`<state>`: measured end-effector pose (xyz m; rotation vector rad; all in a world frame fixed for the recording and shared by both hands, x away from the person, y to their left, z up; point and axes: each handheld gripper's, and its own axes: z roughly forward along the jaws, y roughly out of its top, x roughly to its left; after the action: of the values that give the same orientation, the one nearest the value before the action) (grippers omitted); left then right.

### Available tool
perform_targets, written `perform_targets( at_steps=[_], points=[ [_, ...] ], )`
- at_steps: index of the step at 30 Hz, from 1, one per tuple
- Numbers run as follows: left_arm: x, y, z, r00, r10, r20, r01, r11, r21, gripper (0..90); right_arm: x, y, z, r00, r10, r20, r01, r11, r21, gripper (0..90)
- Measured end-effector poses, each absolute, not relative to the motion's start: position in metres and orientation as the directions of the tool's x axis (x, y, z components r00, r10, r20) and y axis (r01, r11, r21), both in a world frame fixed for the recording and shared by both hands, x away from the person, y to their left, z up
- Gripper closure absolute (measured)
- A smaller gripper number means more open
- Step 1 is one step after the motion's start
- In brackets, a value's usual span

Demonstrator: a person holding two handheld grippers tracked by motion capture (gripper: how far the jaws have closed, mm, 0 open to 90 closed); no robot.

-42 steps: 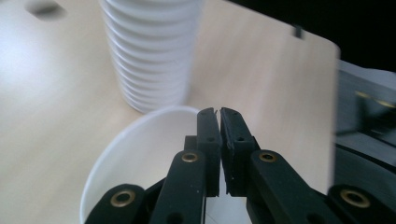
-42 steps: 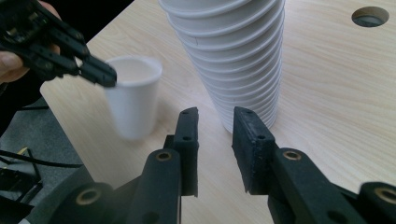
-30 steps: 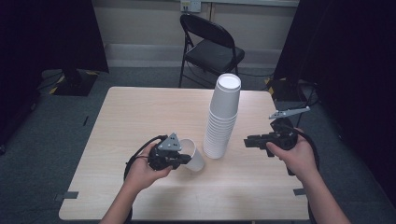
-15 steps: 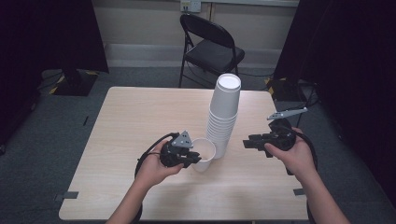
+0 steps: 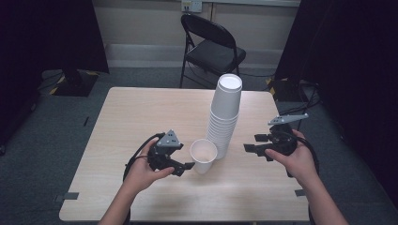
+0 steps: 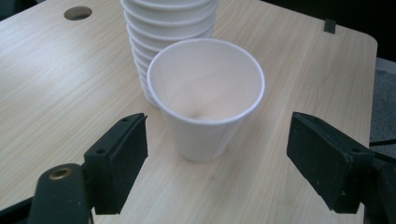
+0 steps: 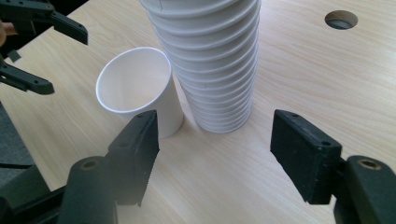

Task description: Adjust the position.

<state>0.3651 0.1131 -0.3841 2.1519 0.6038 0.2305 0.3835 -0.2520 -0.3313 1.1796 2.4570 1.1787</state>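
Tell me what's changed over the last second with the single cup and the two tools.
The left tool carried the single cup rightward and set it upright on the table beside the stack of cups. Its jaws now stand open, apart from the cup, so it has let go. The right tool stayed open in its place, and the stack did not move.

the high view looks forward and down from above the person's side, taking in the whole table [image 5: 141,112] from well back, a chair [image 5: 212,47] at 12 o'clock beyond it. the left gripper view sits low and close, facing the single cup [image 6: 205,98] with the cup stack [image 6: 168,28] just behind at 11 o'clock. the right gripper view, also low and close, faces the stack head-on, the single cup at 10 o'clock. all three share cup, stack and tabletop.
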Motion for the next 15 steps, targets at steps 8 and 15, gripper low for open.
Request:
perform_targets(
  at_steps=[8,15],
  points=[
    [0.363,0.126,-0.391,0.856,0.514,-0.05,0.35,-0.507,0.788,20.1,0.38,-0.251,-0.341,-0.682,0.718,0.137,0.561,0.394,0.728,29.6],
    [0.362,0.132,-0.399,0.851,0.522,-0.06,0.367,-0.509,0.779,19.7,0.377,-0.254,-0.353,-0.679,0.721,0.139,0.567,0.395,0.723,28.6]
  ],
)
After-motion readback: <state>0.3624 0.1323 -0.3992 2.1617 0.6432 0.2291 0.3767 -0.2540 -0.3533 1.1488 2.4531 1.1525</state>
